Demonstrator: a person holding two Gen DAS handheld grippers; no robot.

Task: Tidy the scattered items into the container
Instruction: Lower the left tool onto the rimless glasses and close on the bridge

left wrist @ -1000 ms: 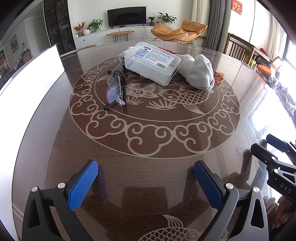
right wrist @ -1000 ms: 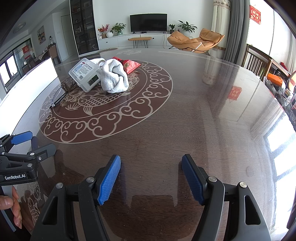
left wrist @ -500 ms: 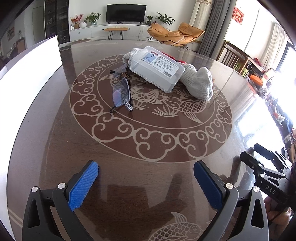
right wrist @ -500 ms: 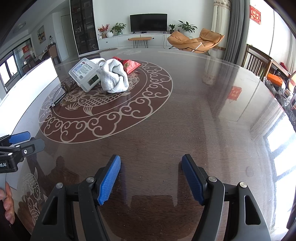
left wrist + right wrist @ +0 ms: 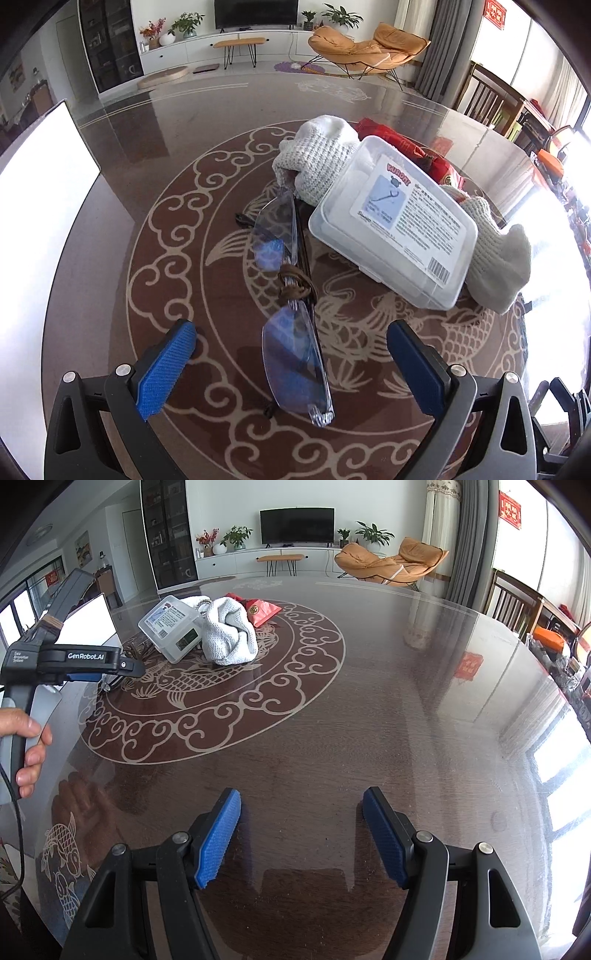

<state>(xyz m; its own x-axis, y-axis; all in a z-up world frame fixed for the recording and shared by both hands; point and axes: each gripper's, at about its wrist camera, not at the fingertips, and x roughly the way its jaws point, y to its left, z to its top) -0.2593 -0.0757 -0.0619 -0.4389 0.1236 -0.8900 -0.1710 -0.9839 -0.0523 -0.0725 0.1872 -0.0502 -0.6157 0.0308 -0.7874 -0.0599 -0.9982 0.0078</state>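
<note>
Clearly, the step in hand is judged to be the pick-up of the folded glasses [image 5: 293, 310], which lie on the glossy counter [image 5: 110, 236] directly ahead of the left gripper [image 5: 291, 350]. Its jaws are spread wide and hold nothing; the nearer lens is framed between the two blue pads [image 5: 166, 365], with clear space on either side. The right gripper [image 5: 301, 834] is held low over bare counter well apart from the pile, its jaws likewise wide open and empty.

Beyond the glasses, a clear plastic box [image 5: 393, 229] rests tilted against a white knitted cloth [image 5: 317, 162], with a red packet [image 5: 406, 147] behind them. No open container is identified with certainty (the white panel at the left edge may belong to one, but this cannot be told).

For a clean grasp, the jaws should be lowered until the pads straddle the frame, and closed across the thin folded stack near the bridge or the brown cord knot [image 5: 295, 284], not on a lens face, since smooth lenses are likely to slip or smear. The closing should be gentle, as a thin frame may twist or skate on the polished surface. The lift should be taken straight up so the cord is not snagged on the box or cloth just beside it.
</note>
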